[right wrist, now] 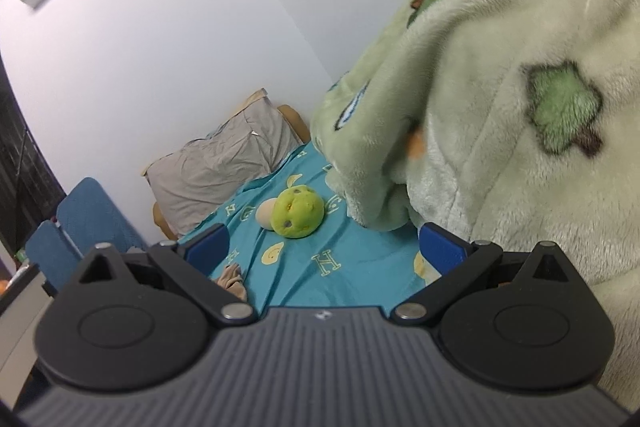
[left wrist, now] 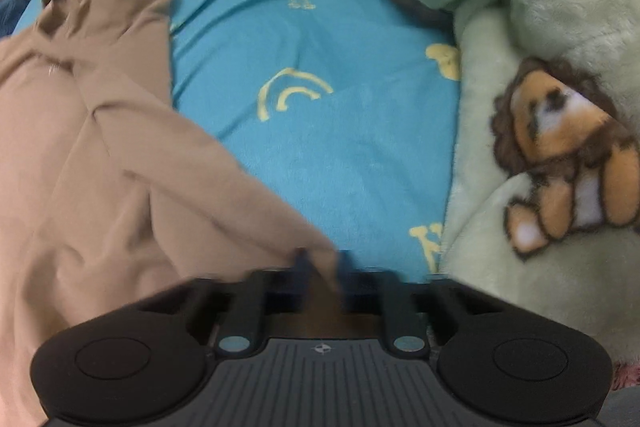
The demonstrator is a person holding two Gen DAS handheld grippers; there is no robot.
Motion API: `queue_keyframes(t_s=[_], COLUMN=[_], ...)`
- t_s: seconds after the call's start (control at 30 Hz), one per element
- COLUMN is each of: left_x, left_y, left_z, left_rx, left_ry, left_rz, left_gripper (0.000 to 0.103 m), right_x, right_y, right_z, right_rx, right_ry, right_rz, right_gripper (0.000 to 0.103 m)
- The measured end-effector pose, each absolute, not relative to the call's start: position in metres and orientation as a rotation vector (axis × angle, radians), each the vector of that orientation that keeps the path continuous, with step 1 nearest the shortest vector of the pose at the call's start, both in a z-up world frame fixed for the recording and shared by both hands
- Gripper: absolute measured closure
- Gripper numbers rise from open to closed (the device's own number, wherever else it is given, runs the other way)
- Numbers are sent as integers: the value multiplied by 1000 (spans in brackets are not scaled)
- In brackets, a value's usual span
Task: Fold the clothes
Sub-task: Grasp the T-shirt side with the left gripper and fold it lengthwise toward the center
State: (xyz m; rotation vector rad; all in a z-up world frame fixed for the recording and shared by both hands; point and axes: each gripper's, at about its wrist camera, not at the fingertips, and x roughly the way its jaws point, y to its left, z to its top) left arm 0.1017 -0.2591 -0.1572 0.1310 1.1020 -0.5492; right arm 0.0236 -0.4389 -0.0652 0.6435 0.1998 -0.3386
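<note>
Left wrist view: my left hand-held gripper [left wrist: 320, 263] is clamped on a corner of the tan garment [left wrist: 92, 155]. Garment lies crumpled on the bed [left wrist: 320, 147], long axis running from the jaws up-left. Bare blue sheet between it and the green blanket [left wrist: 540, 27] at right. My right hand-held gripper [right wrist: 324, 247] is spread wide, holding nothing, above the sheet; plush toy [right wrist: 296, 213] beyond.
</note>
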Motion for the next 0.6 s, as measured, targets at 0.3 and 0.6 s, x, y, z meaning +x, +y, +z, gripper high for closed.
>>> queue_keyframes(t_s=[0.3, 0.6], left_x=[98, 90], left_y=[-166, -58], left_z=[-112, -109], left_rx=[-234, -348], left_ry=[1112, 1136], left_rz=[-683, -614], left_gripper=[103, 103], right_x=[30, 46], right_y=[-437, -413], right_z=[-68, -68], right_rx=[645, 580], right_ry=[227, 309], right_rz=[-343, -274], right_gripper=[0, 0])
